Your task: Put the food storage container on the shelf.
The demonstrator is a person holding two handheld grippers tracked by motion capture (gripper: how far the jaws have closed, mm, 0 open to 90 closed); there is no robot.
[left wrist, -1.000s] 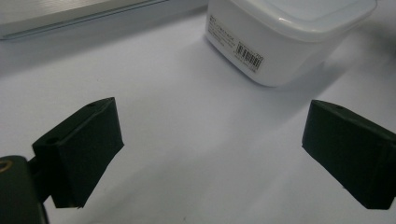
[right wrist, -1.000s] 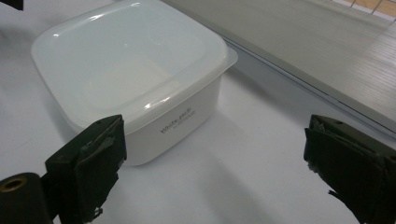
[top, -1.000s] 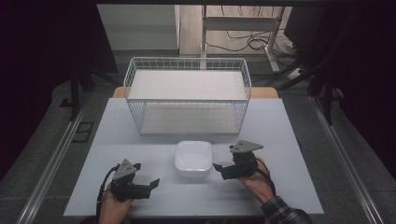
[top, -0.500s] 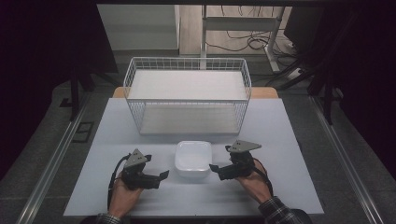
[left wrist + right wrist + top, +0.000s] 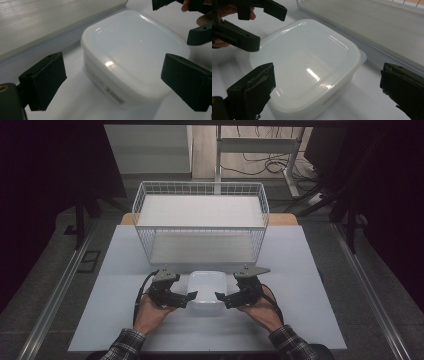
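White lidded plastic container sits on the pale table, between the two grippers and just in front of the wire basket. In the left gripper view the two black jaws stand wide apart, released, one on each side of the container but not touching it; faint printed text runs along the container's near wall. In the right gripper view the jaws are likewise spread and grasp nothing, with the container lying between them and a small tab jutting from its lid at the corner toward the basket. From above, the left gripper points at the container's left side and the right gripper at its right side, their tips just beside the walls. Each gripper is held by a hand, the left hand and the right hand, with plaid sleeves coming in from the bottom edge and black cables looping off the grippers. Farther out, the basket holds a flat pale board across its floor. Beyond the table lie a dark floor, metal frame legs and loose cables.
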